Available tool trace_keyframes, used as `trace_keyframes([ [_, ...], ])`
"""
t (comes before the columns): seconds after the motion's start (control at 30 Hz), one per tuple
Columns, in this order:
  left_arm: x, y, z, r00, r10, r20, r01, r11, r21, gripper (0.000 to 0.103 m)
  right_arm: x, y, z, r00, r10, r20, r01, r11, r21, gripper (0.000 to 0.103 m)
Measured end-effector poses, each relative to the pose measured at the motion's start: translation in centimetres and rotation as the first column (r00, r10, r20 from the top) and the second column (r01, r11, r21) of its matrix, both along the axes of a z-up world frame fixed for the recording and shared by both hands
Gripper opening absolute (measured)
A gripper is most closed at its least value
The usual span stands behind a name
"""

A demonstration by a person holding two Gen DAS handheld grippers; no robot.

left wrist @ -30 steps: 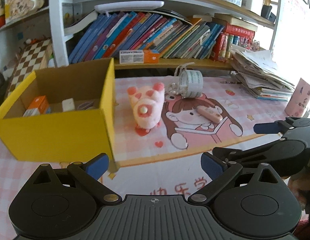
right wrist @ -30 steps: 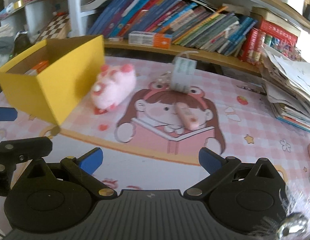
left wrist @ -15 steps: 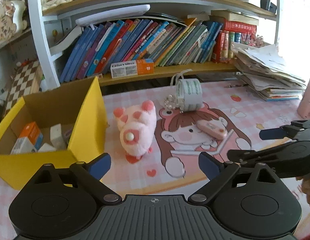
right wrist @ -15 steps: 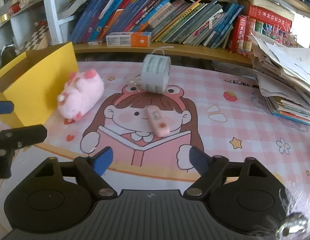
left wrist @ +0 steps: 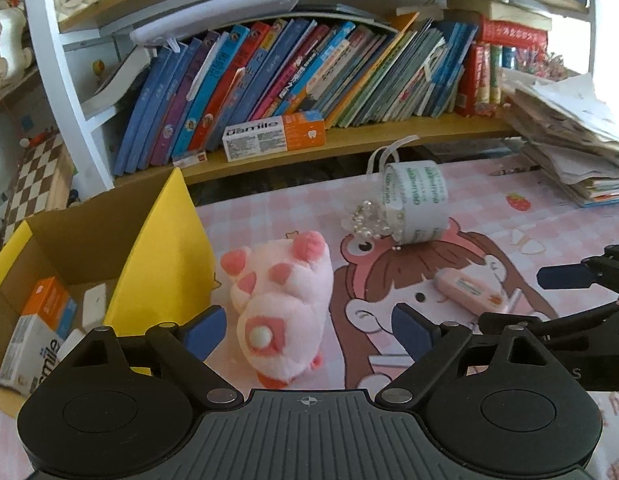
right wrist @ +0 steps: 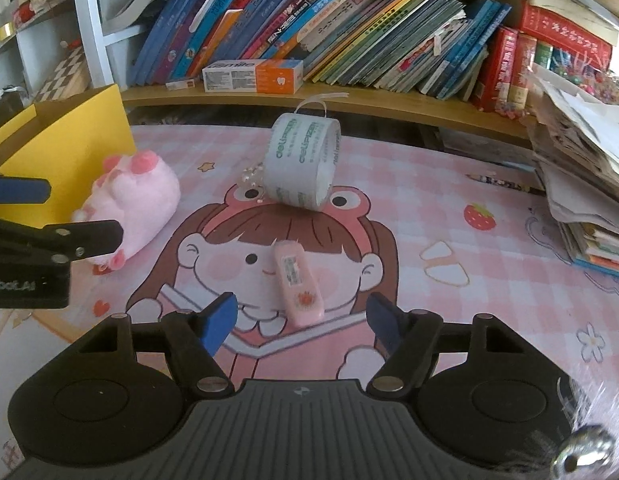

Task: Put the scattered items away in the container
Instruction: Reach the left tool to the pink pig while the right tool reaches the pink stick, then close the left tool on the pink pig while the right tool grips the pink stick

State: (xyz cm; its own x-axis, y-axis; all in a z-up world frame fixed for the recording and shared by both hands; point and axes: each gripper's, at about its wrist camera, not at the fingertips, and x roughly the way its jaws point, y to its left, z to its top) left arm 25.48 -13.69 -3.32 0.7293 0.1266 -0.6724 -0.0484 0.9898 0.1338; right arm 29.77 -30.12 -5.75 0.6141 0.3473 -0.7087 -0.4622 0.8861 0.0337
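Pink checked matting with a cartoon girl printed on it covers the desk beneath me, and a shelf of leaning books runs behind it. My left claw has its jaws closing, with the pink plush toy lying between the blue pads, tail end toward me; the pads do not press it yet. Just to the left of that claw stands the yellow box, touching or nearly touching the plush, with an orange-and-white carton inside. My right claw is closing too, and the pink eraser-like case lies between its fingers, near end level with the tips, ungripped. Straight beyond that claw a roll of tape stands on edge, with a small heap of beads at its left side. Off to the right sits a stack of papers.
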Motion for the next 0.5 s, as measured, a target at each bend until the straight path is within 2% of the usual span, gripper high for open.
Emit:
trace_keyframes([
  [0.23,2.6,0.1,-1.6,0.999,0.024,-0.044,-0.023,1.000,0.022,0.091,2.4,1.1,-0.9,0.999,0.045,0.000,-0.045,0.999,-0.016,0.070],
  [0.5,4.2,0.5,-2.6,0.996,0.037,-0.079,-0.036,0.999,0.021,0.091,3.9,1.9,-1.8,0.996,0.083,-0.026,-0.083,0.997,-0.007,0.059],
])
